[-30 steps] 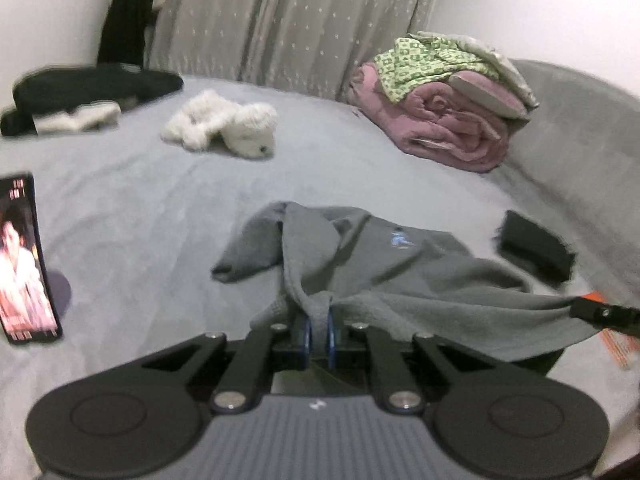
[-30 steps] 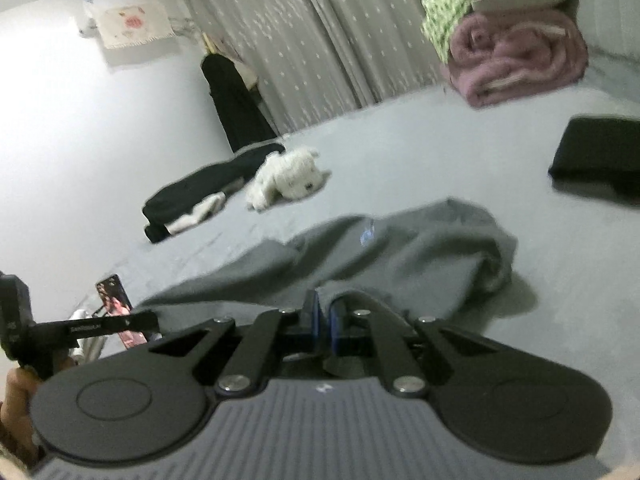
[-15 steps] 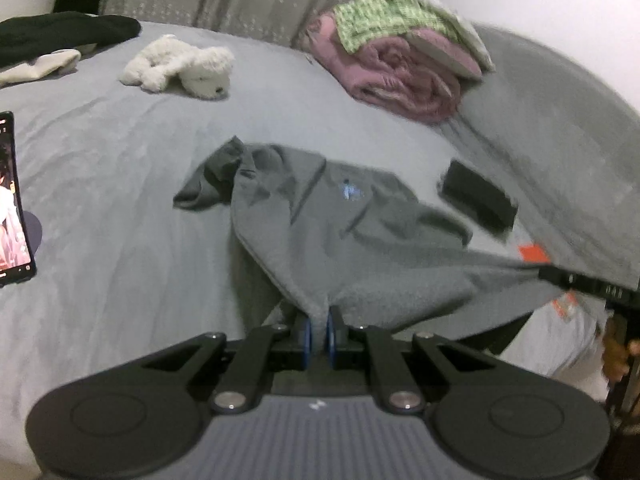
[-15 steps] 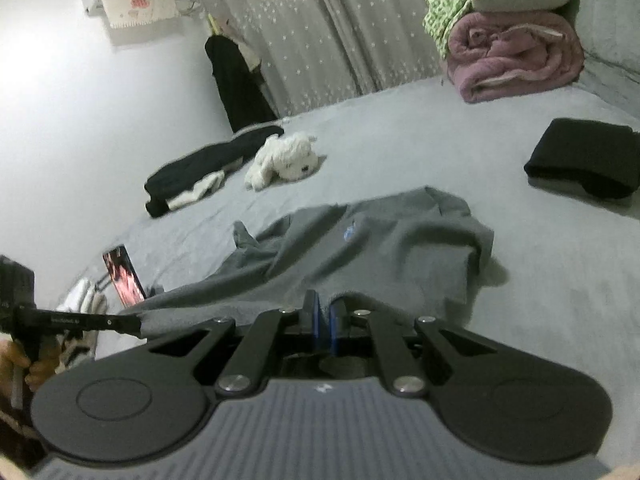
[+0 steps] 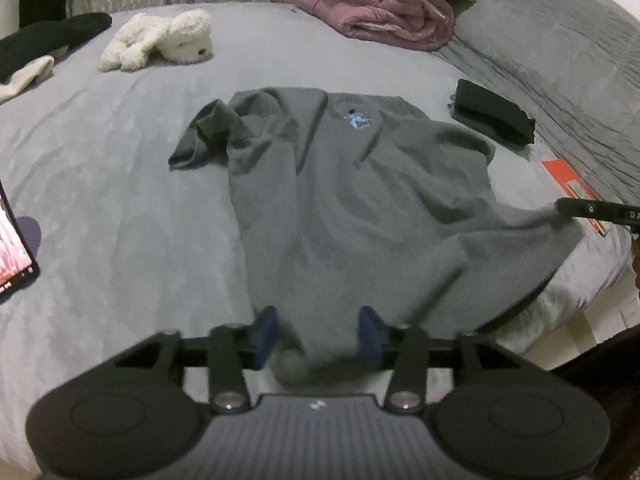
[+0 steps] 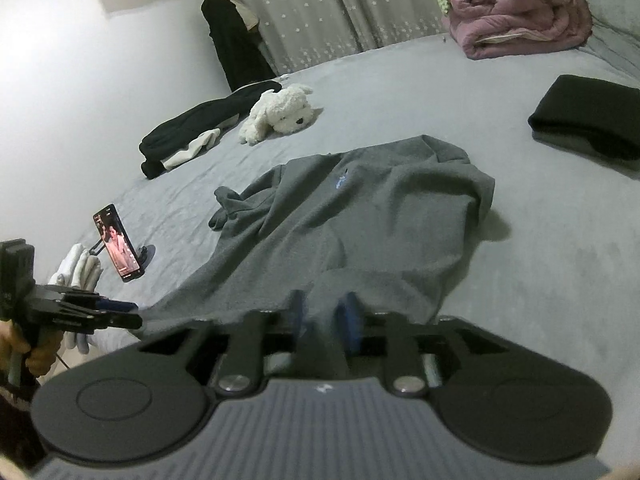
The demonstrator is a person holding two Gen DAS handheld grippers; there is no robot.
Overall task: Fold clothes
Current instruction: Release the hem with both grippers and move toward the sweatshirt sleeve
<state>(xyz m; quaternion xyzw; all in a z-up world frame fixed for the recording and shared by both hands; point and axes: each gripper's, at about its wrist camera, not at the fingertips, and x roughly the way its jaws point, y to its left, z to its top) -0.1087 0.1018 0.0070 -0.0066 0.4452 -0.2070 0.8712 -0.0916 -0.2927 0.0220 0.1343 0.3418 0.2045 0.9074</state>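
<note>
A white plush dog [image 5: 160,38] lies far left on the grey bed [image 5: 100,200], beside dark clothing [image 5: 52,34]. Far right sits a rolled pink blanket [image 5: 384,12]; a lit phone [image 6: 118,249] stands near left on its stand.

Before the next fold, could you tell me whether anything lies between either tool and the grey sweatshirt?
Nothing visible does. The grey sweatshirt hem runs straight into the open left tool and the open right tool. The folded black garment, plush dog and phone lie off to the sides.

Grey sweatshirt [image 6: 360,216] lies spread between the parted hand-held gripper [image 6: 322,320] fingers.
</note>
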